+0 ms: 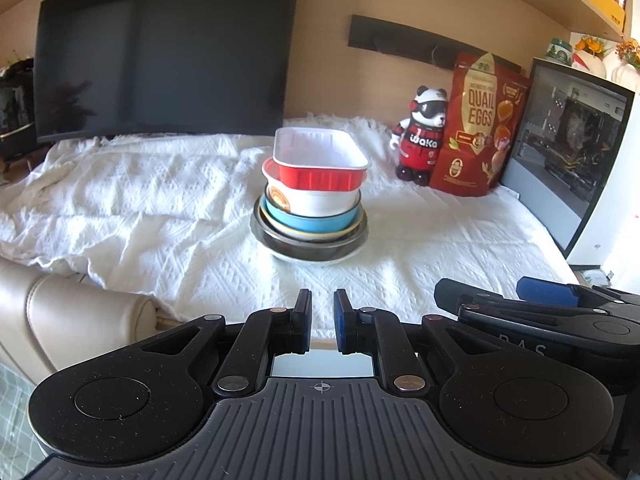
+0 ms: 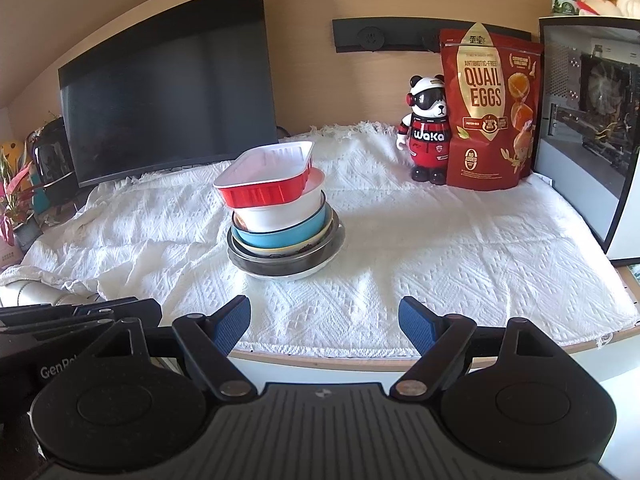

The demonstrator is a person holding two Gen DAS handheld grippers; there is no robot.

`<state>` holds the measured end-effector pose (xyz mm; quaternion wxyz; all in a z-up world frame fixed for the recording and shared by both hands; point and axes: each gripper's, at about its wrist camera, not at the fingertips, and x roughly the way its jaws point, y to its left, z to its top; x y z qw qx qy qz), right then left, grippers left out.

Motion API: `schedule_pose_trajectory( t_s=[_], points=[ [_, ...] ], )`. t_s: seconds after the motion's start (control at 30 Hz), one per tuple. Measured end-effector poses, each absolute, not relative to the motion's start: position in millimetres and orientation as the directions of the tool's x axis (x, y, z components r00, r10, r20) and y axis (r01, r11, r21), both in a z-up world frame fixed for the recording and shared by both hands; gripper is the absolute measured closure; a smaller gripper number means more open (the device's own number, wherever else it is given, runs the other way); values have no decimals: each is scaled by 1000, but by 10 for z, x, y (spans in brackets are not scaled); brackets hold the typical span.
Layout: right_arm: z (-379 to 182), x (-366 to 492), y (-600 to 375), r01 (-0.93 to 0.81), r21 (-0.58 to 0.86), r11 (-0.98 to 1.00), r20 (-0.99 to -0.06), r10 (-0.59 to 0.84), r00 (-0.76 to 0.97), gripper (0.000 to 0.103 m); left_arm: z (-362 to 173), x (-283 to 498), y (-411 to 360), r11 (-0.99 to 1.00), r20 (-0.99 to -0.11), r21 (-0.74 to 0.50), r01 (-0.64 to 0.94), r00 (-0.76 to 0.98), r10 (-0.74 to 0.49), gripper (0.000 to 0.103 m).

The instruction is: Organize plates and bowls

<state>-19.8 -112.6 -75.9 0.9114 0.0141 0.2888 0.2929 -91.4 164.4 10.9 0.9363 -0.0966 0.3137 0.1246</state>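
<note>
A stack of dishes stands mid-table on the white cloth. From the top: a red rectangular tray (image 1: 322,160) (image 2: 266,178), a white bowl (image 1: 316,200) (image 2: 280,212), a blue bowl (image 1: 312,220) (image 2: 280,234), a dark metal pan (image 1: 312,246) (image 2: 280,266) and a white plate (image 1: 320,259) (image 2: 292,274) underneath. My left gripper (image 1: 322,320) hovers at the table's near edge, shut with nothing in it. My right gripper (image 2: 325,326) is also short of the stack, open and holding nothing. The right gripper (image 1: 540,308) shows low right in the left wrist view.
A black monitor (image 1: 160,52) (image 2: 168,92) stands at the back left. A panda figure (image 1: 422,136) (image 2: 428,136), a red quail-egg bag (image 1: 480,128) (image 2: 490,108) and a computer case (image 1: 576,156) (image 2: 588,120) line the back right. A beige chair (image 1: 72,312) sits below left.
</note>
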Motion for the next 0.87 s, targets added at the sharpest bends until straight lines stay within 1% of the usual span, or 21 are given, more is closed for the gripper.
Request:
schedule_pose_trajectory(
  t_s=[0.6,0.73,0.87],
  points=[
    [-756,-190,-1033,-535,184,825,-525,542,656,21,107,-906,1687,948,-610,-105,-299,772,177,89],
    [-755,-168,-993,-540,184,821,-528,546,651,21,84,-863,1764,944,-625,-126,-306,763,164,89],
    [-769,-82,-854,-550,181,816,-543,549,635,21,3,-754,2009,920,-649,-158,-358,740,177,89]
  ],
)
